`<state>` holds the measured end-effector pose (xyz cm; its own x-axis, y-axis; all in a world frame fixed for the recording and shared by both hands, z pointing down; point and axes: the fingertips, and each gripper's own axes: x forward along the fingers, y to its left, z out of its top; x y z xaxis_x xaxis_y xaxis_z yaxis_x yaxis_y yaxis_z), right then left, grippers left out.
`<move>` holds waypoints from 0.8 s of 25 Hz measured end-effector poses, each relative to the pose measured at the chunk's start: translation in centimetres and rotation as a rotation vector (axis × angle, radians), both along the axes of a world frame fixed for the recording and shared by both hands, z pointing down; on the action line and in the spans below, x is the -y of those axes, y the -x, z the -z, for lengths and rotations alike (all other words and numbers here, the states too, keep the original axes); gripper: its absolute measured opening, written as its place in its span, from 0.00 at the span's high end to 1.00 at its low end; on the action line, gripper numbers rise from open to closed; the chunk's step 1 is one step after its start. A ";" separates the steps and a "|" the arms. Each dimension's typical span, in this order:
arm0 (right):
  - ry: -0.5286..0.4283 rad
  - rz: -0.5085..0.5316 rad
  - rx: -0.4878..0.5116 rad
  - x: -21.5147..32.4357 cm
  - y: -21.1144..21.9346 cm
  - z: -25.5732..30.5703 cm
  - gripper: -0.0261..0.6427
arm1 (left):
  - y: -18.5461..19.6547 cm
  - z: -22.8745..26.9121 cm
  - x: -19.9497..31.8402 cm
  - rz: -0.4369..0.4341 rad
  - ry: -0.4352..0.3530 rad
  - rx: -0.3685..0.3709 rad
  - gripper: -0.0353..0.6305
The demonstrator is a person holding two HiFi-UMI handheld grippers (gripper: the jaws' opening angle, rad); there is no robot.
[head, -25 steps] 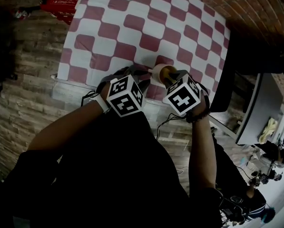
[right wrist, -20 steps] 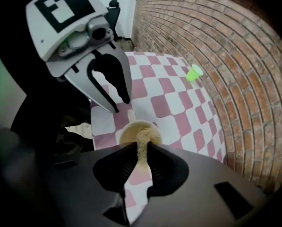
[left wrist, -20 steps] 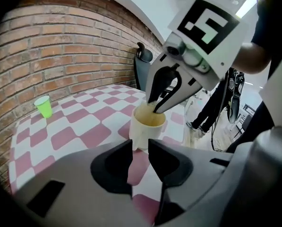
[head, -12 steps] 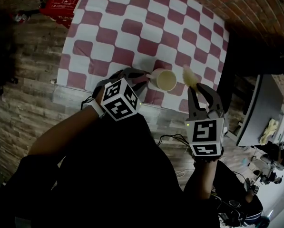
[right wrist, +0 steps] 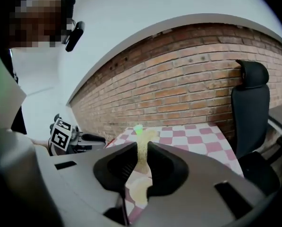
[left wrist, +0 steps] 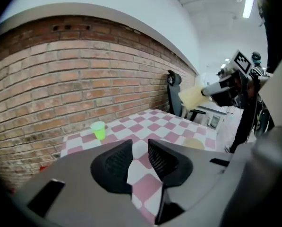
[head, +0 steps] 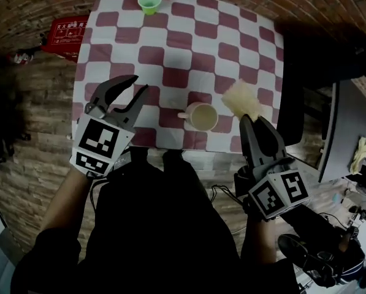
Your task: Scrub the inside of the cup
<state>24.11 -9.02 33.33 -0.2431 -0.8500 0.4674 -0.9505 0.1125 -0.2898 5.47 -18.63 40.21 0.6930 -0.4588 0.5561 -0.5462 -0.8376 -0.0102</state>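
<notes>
Cup (head: 202,116) sits upright on the checkered tablecloth (head: 170,48), near the front edge, handle to the left, nothing touching it. My right gripper (head: 254,122) is clamped on the yellow sponge (head: 241,100), which is in the air just right of the cup and clear of it. My left gripper (head: 138,84) is off to the cup's left, jaws partly apart with nothing between them. I see a small green cup (head: 149,2) at the far edge and a red box (head: 65,32) on the floor.

Dressed in a black top (head: 164,231). At nine o'clock in the head view, left gripper (head: 140,83): dark grey curved jaws, white cube (head: 100,144) printed with black square markers. At four o'clock, right gripper (head: 254,120), same build, thin black cable (head: 221,192) beside the wrist.
</notes>
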 end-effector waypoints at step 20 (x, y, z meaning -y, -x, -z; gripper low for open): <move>-0.233 -0.004 0.101 -1.7 0.3 5.2 0.86 | -4.7 12.8 -1.6 0.036 -0.070 -0.280 0.78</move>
